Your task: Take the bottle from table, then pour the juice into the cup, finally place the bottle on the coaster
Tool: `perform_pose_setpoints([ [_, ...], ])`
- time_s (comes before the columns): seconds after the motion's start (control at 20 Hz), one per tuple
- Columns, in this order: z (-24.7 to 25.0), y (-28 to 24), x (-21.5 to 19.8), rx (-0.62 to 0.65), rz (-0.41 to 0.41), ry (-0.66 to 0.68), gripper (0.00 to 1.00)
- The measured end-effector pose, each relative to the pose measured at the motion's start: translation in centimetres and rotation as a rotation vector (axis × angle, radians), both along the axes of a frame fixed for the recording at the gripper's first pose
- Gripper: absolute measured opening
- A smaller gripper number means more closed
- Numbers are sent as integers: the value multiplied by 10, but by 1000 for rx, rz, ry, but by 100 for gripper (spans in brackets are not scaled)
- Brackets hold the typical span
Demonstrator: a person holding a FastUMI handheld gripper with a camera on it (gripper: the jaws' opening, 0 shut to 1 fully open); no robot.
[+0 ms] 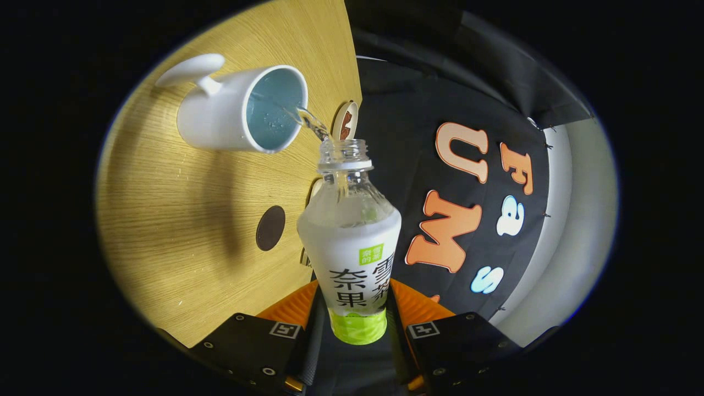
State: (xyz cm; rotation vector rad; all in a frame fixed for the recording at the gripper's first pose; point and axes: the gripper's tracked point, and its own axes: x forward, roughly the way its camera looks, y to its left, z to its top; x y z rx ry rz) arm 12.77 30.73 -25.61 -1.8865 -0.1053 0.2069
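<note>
Tool (352, 319) rolled hard onto its side, both fingers (291, 308) closed in against the lower body of the bottle (352, 242), one on each flank, grip firm, bottle held out forward between them, neck pointing away from the fingers

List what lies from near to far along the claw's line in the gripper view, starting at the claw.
Claw, shut on the clear plastic juice bottle with white label → the bottle's open mouth → thin stream of clear liquid → white ceramic cup with blue inside, on the light wooden table.
</note>
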Motion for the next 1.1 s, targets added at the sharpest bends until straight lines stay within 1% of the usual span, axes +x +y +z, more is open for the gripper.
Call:
perform_pose_setpoints([
  [0.55,3,6,0,-46,13,2,56],
  [1.1,8,19,-6,-127,37,0,56],
])
